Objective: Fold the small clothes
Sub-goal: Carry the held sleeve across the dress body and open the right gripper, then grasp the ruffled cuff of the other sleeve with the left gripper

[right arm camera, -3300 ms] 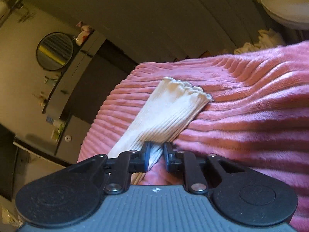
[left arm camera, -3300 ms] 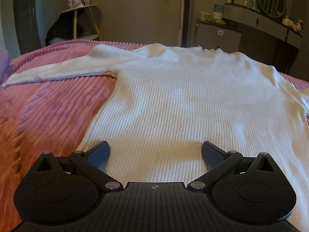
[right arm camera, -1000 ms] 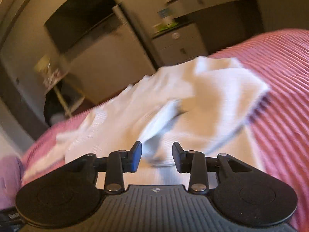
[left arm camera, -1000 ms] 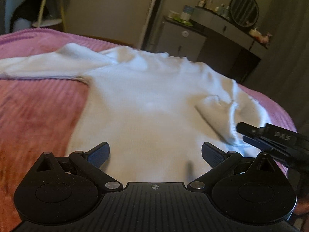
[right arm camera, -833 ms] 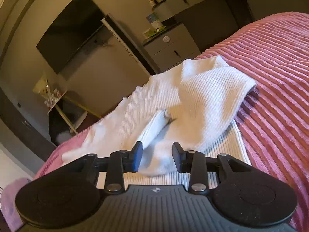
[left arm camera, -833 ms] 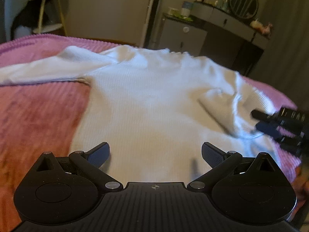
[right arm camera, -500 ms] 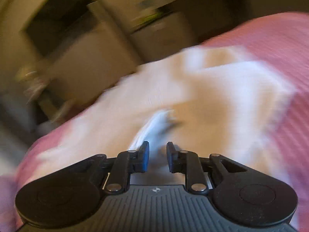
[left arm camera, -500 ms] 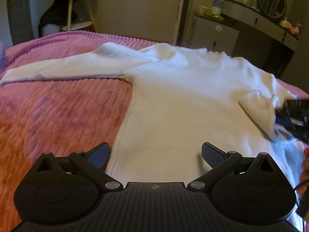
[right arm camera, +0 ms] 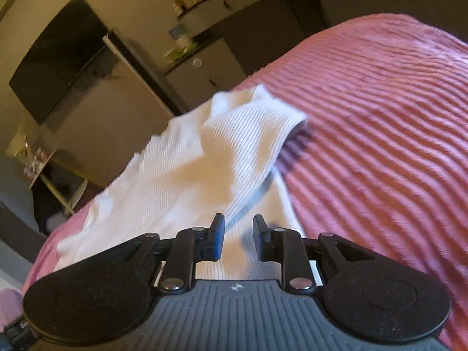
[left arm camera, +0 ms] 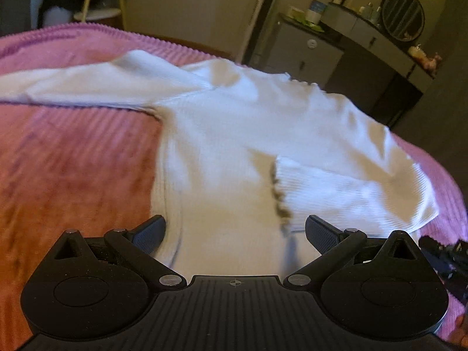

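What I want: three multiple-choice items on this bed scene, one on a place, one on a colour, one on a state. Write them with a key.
1. The sweater has a folded sleeve lying: A) across its body B) off the bed C) on the dresser
2. The bedspread is: A) blue B) pink C) green
3. The left gripper has its jaws: A) shut on the sleeve B) shut empty C) wide apart
Key: 1 A, it rests on the front; 2 B, pink ribs surround the sweater; 3 C, a broad gap shows between them.

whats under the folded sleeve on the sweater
The folded sleeve lies across the sweater, so its white ribbed body is under it. The pink bedspread lies beneath everything. That covered patch of sweater is hidden.
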The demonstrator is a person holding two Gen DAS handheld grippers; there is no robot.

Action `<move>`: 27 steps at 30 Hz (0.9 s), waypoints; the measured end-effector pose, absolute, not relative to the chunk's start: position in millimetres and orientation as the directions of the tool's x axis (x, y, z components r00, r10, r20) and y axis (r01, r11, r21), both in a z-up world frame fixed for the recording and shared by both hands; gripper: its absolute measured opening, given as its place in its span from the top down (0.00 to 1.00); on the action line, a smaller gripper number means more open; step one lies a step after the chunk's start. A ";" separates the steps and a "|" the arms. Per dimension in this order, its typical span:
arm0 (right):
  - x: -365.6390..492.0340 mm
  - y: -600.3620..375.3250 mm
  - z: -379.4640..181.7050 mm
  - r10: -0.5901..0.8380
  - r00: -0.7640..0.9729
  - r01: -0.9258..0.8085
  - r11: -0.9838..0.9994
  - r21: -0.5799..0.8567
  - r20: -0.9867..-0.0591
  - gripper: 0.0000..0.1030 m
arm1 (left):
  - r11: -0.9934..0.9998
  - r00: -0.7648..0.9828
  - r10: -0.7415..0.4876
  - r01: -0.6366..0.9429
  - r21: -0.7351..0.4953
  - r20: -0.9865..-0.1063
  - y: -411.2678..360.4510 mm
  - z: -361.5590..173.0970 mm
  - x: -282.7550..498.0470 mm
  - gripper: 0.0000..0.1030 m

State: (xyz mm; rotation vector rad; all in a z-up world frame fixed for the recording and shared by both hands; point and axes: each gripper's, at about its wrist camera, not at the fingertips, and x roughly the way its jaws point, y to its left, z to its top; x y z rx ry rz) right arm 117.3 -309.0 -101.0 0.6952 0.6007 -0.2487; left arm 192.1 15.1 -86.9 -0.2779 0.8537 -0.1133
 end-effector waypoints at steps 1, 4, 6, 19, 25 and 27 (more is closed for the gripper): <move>114.1 -308.6 -100.6 -0.024 0.807 0.405 0.749 0.524 -0.590 0.74 | 0.954 0.649 -0.218 -0.016 -0.300 -0.728 13.9 -86.3 195.3 0.00; 108.6 -305.3 -97.8 -0.033 0.817 0.388 0.770 0.507 -0.575 0.72 | 0.939 0.625 -0.250 -0.030 -0.342 -0.740 12.3 -87.1 207.8 0.00; 118.1 -307.3 -99.0 -0.035 0.814 0.386 0.778 0.495 -0.579 0.72 | 0.925 0.600 -0.275 -0.048 -0.377 -0.751 10.8 -86.1 215.1 0.00; 127.2 -306.8 -108.3 -0.018 0.797 0.369 0.805 0.464 -0.604 0.72 | 0.931 0.518 -0.319 0.015 -0.365 -0.793 -19.3 -87.2 230.2 0.40; 128.3 -308.7 -110.1 -0.014 0.794 0.374 0.800 0.469 -0.608 0.72 | 0.937 0.526 -0.316 0.046 -0.345 -0.790 -26.6 -83.3 234.1 0.60; 129.3 -307.5 -110.3 -0.014 0.793 0.371 0.805 0.463 -0.610 0.72 | 0.940 0.516 -0.312 0.044 -0.339 -0.798 -28.9 -83.9 238.9 0.77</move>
